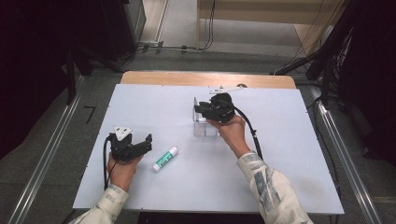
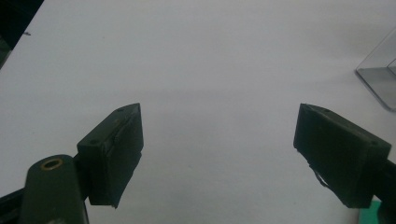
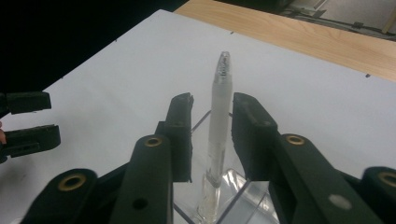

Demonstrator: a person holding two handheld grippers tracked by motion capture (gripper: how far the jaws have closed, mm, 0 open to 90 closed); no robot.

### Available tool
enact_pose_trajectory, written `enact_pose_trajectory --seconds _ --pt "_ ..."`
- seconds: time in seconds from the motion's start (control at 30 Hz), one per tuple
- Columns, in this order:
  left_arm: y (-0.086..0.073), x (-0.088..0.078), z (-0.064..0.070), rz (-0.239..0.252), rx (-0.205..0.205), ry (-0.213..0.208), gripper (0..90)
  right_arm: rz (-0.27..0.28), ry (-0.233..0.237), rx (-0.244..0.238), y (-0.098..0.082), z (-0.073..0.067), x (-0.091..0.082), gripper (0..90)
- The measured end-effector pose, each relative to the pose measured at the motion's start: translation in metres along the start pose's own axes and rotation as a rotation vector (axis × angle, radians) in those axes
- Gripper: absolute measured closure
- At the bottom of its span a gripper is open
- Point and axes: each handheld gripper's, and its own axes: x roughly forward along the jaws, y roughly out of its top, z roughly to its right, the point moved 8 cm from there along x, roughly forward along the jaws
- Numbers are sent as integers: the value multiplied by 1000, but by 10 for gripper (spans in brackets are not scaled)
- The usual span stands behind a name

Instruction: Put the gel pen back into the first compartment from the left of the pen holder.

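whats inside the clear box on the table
A frosted white pen stands upright in the clear box, its tip well above the rim, between the right gripper's slightly parted jaws. The box floor is hidden behind the jaws.

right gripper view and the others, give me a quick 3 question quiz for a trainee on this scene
1. True or false: the right gripper has its pads pressed on the pen.
2. Multiple choice: where does the pen's lower end sit? A) flat on the table B) in the clear holder C) in the left gripper
3. What lies on the table between the two hands in the high view?

Key
1. False: the pen stands between the jaws with a gap on each side.
2. B
3. A glue stick with a green label, lying on its side near the left gripper.
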Motion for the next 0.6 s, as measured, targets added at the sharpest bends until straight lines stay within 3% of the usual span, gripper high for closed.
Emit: enact_pose_trajectory --seconds 0.17,0.6 --pt "0 0 1 0 3 0 159 24 2 11 -4 6 -13 520" --pt "0 1 1 -2 6 2 159 64 -29 25 -14 22 -39 351"
